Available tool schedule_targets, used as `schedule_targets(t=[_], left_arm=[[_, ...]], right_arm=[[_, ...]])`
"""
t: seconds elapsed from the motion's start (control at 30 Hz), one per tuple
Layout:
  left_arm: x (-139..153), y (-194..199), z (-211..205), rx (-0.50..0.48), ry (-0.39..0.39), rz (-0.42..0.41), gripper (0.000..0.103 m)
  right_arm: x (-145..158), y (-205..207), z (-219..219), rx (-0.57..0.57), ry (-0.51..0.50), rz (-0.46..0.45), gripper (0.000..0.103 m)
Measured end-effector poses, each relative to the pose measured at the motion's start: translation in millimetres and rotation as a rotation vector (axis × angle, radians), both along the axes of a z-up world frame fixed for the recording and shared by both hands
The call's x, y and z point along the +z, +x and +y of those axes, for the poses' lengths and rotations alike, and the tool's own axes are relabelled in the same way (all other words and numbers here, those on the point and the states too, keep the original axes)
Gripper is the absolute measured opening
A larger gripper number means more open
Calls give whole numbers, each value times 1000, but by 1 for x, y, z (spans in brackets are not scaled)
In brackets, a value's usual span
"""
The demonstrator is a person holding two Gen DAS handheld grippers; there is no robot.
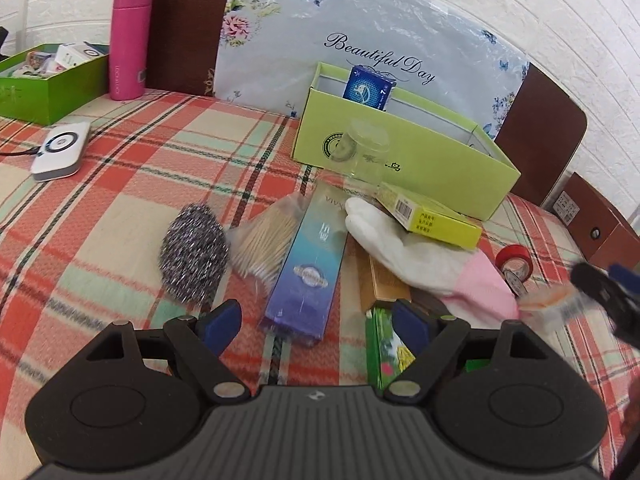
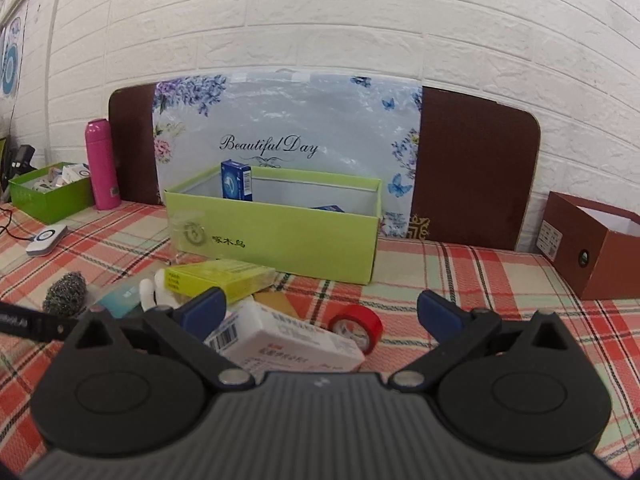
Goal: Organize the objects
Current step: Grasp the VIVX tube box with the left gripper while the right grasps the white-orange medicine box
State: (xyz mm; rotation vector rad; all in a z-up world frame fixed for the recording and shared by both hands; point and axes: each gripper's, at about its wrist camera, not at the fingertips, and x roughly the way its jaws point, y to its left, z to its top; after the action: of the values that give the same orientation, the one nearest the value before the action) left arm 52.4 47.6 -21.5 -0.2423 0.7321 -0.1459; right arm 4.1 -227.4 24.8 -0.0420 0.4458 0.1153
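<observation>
My left gripper is open, low over the plaid cloth, with a long purple-blue box just ahead between its fingers. Around that box lie a steel scrubber, a bag of wooden sticks, a white glove with a pink cuff and a yellow box. Further back, the lime green box holds a blue carton. My right gripper is open above a white barcoded box, untouched, beside red tape. It shows blurred in the left wrist view.
A clear plastic jar stands against the lime box. A pink bottle, a dark green box of items and a white device sit far left. A brown open box stands at the right. A headboard and brick wall close the back.
</observation>
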Motion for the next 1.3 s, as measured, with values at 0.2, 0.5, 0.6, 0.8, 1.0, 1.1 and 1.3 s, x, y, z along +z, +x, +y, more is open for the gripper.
schedule_targets(t=[0.2,0.5,0.6,0.8,1.0,1.1,1.3], left_arm=[[-7,29,-6,-23,-1,21,80],[-12,45,-11,-37,65,33,46],[-12,39,-7,-54,50,50,45],[-12,-7,-1,-89,22,95,45],[-14,-32,-3,-105,46,104,60],[-13,-18,-8,-95,58,99,60],[-15,-11,-10,-113,49,102,50]], right_arm=[[-33,-23,-40,-134,-52,138,103],[-29,-21,-20,10,110,180,103],[-32,-21,-13,16,163,205,103],[-47,-30,-11,17,28,251,103],[-55,-37,-40,-105,19,288,103],[-51,-38,-36,-81,38,266,103],[-57,-30,-34,-18,23,287,97]])
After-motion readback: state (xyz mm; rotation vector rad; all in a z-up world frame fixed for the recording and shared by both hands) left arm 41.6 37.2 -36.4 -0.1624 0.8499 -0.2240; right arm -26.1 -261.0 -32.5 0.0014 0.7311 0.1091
